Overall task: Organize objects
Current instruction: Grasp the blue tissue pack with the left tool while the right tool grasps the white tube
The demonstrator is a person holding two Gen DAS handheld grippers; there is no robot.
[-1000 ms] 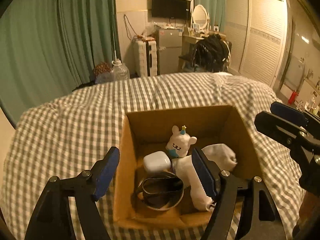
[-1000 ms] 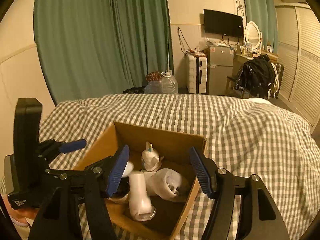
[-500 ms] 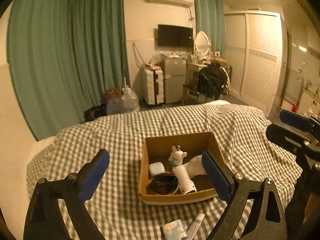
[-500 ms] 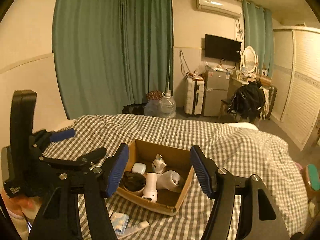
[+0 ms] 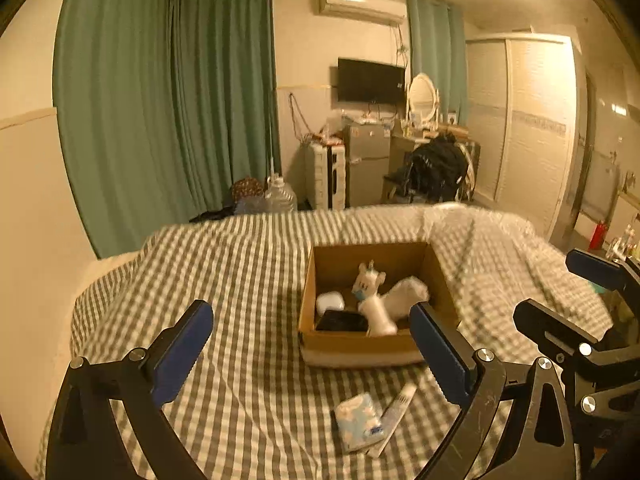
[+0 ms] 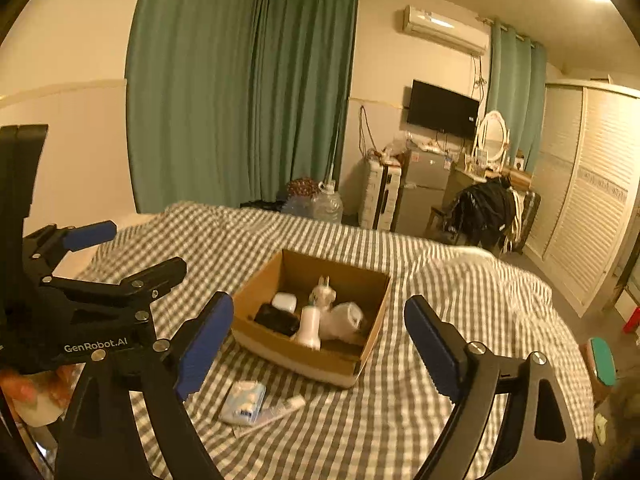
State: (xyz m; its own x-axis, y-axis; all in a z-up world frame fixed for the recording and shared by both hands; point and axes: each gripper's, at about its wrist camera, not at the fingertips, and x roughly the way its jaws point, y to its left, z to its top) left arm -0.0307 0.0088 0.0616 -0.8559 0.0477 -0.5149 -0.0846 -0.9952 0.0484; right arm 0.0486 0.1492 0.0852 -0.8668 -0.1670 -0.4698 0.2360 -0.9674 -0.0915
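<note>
Four blue-padded fingers show in the foreground, two to each gripper, and both pairs stand wide apart with nothing between them. The left gripper (image 5: 310, 346) hangs above the gingham bedspread (image 5: 248, 280), on the near side of one cardboard box (image 5: 360, 346). The right gripper (image 6: 318, 338) hovers just beside it, also short of the box and clear of everything on the bed.

The box sits open on the bed, and five things can be counted inside it:
- one white unicorn figure (image 5: 369, 280), upright toward the middle
- one small white rounded case (image 5: 329, 303) against the left wall
- one black item (image 5: 341, 321) in the near left corner, too blurred to name
- one white bottle (image 5: 380, 317) lying with its base toward the near wall
- one white bundled cloth (image 5: 406, 294) to the right of the bottle

Two things lie outside the box on the bedspread, near its front wall and just below the grippers: one pale blue tissue packet (image 5: 358, 422) and one white tube (image 5: 396, 412). The tube lies slantwise, just beside the packet's right edge; whether they touch is unclear.

Across the room hang three green curtain panels (image 5: 168, 112). There is one wall television (image 5: 370, 80), one air conditioner (image 5: 358, 4), one oval mirror (image 5: 422, 94) and one white suitcase (image 5: 326, 174).
</note>
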